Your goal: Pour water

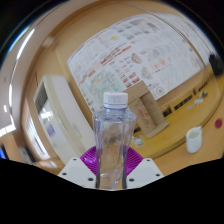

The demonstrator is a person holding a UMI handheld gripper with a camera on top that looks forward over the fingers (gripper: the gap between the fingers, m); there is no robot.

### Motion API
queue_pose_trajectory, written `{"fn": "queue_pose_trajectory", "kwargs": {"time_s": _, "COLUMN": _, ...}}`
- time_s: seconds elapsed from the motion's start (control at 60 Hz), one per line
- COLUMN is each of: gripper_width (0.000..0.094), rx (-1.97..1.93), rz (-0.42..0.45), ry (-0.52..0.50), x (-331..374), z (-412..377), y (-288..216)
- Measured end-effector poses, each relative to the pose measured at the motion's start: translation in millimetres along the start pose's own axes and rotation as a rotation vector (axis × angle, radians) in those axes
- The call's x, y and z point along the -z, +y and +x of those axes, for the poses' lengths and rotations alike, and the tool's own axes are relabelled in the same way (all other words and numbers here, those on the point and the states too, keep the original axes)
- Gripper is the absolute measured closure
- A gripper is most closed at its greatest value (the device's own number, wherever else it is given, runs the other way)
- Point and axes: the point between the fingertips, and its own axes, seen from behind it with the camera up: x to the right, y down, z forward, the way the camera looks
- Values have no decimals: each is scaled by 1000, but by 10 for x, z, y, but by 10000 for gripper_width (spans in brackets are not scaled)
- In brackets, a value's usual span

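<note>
A clear plastic water bottle (112, 140) with a white cap stands upright between my gripper's (111, 165) two fingers. The purple pads (90, 158) press against its sides, so the gripper is shut on the bottle's lower body. The bottle looks lifted, with the room tilted behind it. A white cup (194, 139) stands on a wooden table (175, 150) beyond the fingers, to the right of the bottle.
A large poster board with printed panels (130, 58) leans on the wall behind. A small white object (218, 124) lies farther right on the table. A window or door frame (45, 105) is at the left.
</note>
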Motion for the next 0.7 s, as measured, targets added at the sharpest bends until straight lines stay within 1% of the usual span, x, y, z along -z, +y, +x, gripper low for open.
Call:
{"fn": "queue_pose_trajectory", "kwargs": {"time_s": 0.083, "gripper_width": 649, "rx": -260, "rz": 44, "ry": -144, "x": -147, "z": -104, "y": -428}}
{"fn": "queue_pose_trajectory", "kwargs": {"time_s": 0.15, "gripper_width": 648, "rx": -489, "rz": 68, "ry": -274, "x": -309, "z": 17, "y": -782}}
{"fn": "queue_pose_trajectory", "kwargs": {"time_s": 0.217, "gripper_width": 649, "rx": -700, "rz": 104, "ry": -362, "x": -434, "z": 224, "y": -1077}}
{"fn": "queue_pose_trajectory", "kwargs": {"time_s": 0.25, "gripper_width": 651, "rx": -800, "rz": 126, "ry": -371, "x": -437, "z": 296, "y": -1188}}
{"fn": "queue_pose_trajectory", "kwargs": {"time_s": 0.317, "gripper_width": 649, "rx": -992, "rz": 158, "ry": -431, "x": -560, "z": 633, "y": -1335}}
{"fn": "queue_pose_trajectory", "kwargs": {"time_s": 0.4, "gripper_width": 649, "rx": -1240, "rz": 211, "ry": -467, "x": -679, "z": 1120, "y": -1417}}
{"fn": "queue_pose_trajectory", "kwargs": {"time_s": 0.433, "gripper_width": 649, "rx": -1337, "rz": 237, "ry": -465, "x": -663, "z": 1271, "y": -1403}}
{"fn": "queue_pose_trajectory", "kwargs": {"time_s": 0.483, "gripper_width": 649, "rx": -1469, "rz": 267, "ry": -494, "x": -757, "z": 1585, "y": -1393}}
{"fn": "queue_pose_trajectory", "kwargs": {"time_s": 0.583, "gripper_width": 650, "rx": -1648, "rz": 310, "ry": -462, "x": -840, "z": 2052, "y": -1190}}
{"fn": "queue_pose_trajectory", "kwargs": {"time_s": 0.617, "gripper_width": 650, "rx": -1689, "rz": 315, "ry": -436, "x": -887, "z": 2207, "y": -1082}}
{"fn": "queue_pose_trajectory", "kwargs": {"time_s": 0.7, "gripper_width": 650, "rx": -1749, "rz": 325, "ry": -412, "x": -860, "z": 2392, "y": -847}}
